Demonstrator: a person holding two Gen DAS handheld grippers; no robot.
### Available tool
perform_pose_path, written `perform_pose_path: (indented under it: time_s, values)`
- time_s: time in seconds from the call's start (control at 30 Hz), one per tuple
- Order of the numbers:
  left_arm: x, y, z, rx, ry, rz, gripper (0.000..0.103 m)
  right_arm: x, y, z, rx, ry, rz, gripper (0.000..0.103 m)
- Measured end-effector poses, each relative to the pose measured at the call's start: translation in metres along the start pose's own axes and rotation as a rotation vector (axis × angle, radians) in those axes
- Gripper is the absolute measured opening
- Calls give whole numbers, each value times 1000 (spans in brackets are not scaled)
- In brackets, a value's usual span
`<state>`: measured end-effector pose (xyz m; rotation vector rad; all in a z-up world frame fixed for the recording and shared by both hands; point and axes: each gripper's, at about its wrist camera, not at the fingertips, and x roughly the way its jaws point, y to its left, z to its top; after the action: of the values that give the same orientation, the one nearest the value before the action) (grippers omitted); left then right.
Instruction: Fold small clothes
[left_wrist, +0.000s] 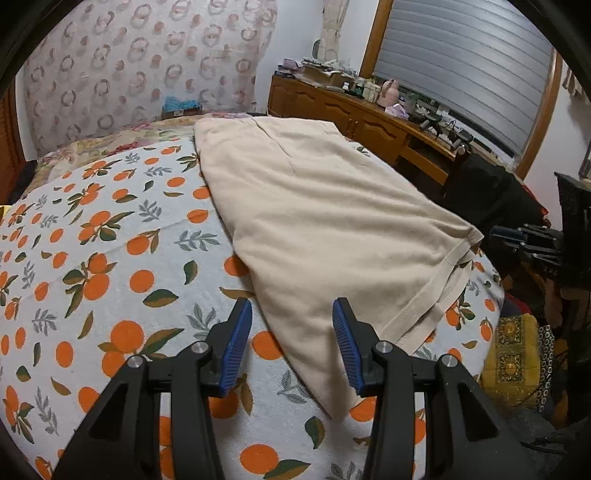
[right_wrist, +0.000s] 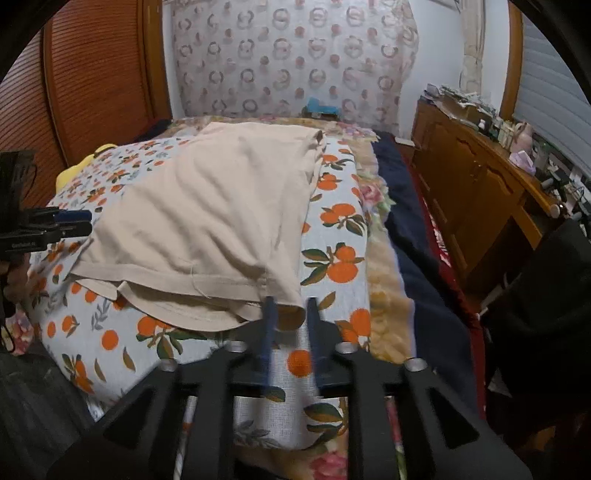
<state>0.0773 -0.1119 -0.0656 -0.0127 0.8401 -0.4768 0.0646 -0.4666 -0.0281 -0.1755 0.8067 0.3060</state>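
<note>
A cream garment (left_wrist: 325, 221) lies folded lengthwise on a bed cover printed with oranges (left_wrist: 110, 258). My left gripper (left_wrist: 291, 321) is open, its blue pads on either side of the garment's near folded edge, low over the cover. In the right wrist view the garment (right_wrist: 207, 221) lies ahead with its hem nearest. My right gripper (right_wrist: 290, 310) is partly open, its blurred blue pads on either side of the garment's near right hem corner, not clamped. The left gripper (right_wrist: 70, 221) shows at the left edge there, and the right gripper (left_wrist: 524, 240) at the right edge of the left wrist view.
A wooden sideboard (left_wrist: 354, 114) with clutter runs along the right wall under a shuttered window (left_wrist: 465, 66). A patterned headboard cloth (right_wrist: 291, 59) stands at the far end. A floral blanket and a dark blue cover (right_wrist: 406, 229) lie right of the orange cover.
</note>
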Motion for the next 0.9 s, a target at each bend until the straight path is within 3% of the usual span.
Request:
perform_pose_path:
  time_s: [0.2,0.37,0.6,0.9]
  values:
    - [4,-2,-4,6,21,24,45,13,5,13,28,-35,30,47]
    - [8,-4,-9,13,41,42,45,35,13,26,44,-42,68,49]
    - [9,-13,-17,28,49,45,45,58,10,23,48,5,5,50]
    - [8,-18,-17,33,44,45,45,63,5,12,72,48,57,50]
